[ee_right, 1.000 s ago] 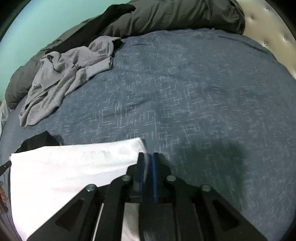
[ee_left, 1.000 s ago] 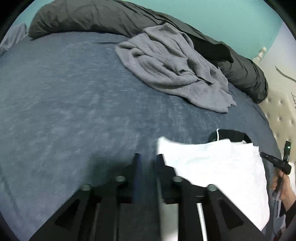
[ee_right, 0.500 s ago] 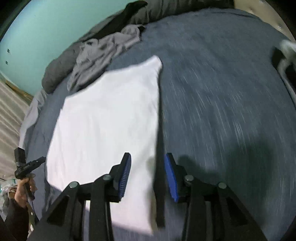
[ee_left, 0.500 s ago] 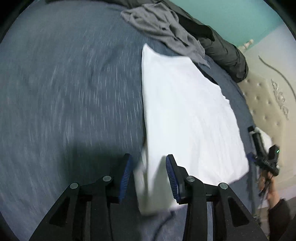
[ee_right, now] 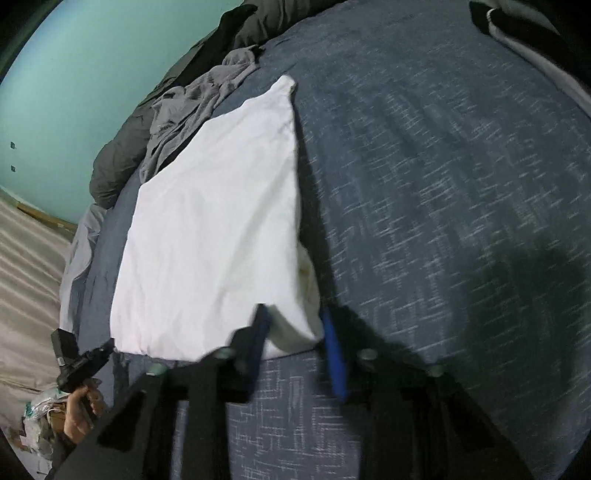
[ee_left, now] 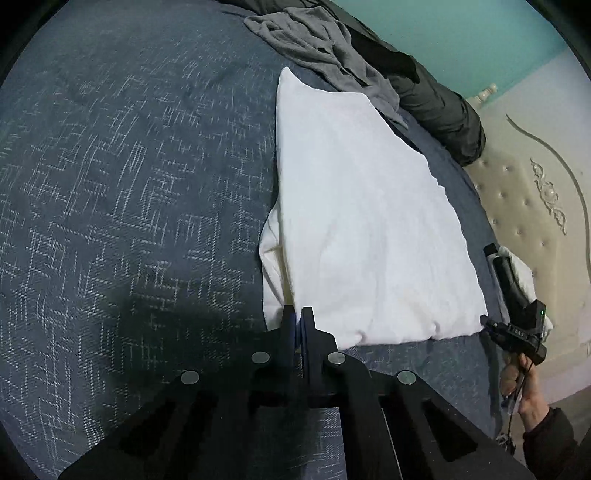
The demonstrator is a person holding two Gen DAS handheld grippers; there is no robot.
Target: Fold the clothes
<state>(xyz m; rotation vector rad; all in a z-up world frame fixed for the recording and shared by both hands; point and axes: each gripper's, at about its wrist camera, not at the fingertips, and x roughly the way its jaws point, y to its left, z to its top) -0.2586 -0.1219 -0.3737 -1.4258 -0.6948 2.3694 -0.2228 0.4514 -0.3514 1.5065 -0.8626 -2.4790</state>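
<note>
While the white garment [ee_left: 369,221] lies folded flat on the dark blue bed [ee_left: 129,166], both pairs of tongs sit at its near edge. The left tongs [ee_left: 298,317] are clenched, blue pads pressed together at the garment's near left corner; whether any cloth is caught between them I cannot tell, since only a thin seam shows at the tips. In the right wrist view the right tongs [ee_right: 295,328] straddle the garment's near right corner, where loose layers of white cloth bulge between the blue fingers [ee_right: 334,354]; the jaws are closing, with a visible gap on either side of the cloth, so the pads do not yet press it. That view is motion-blurred.

The garment's far corner reaches towards a crumpled grey garment [ee_left: 317,48] lying near the far edge of the bed, which touches or slightly overlaps the white cloth's far side. Behind it a dark grey duvet [ee_left: 443,103] is bunched along the far edge, against a teal wall [ee_left: 480,33]. A cream tufted headboard [ee_left: 524,206] stands at the bed's right side in the left wrist view, and there the person's right hand [ee_left: 517,376] grips its tool's handle.
</note>
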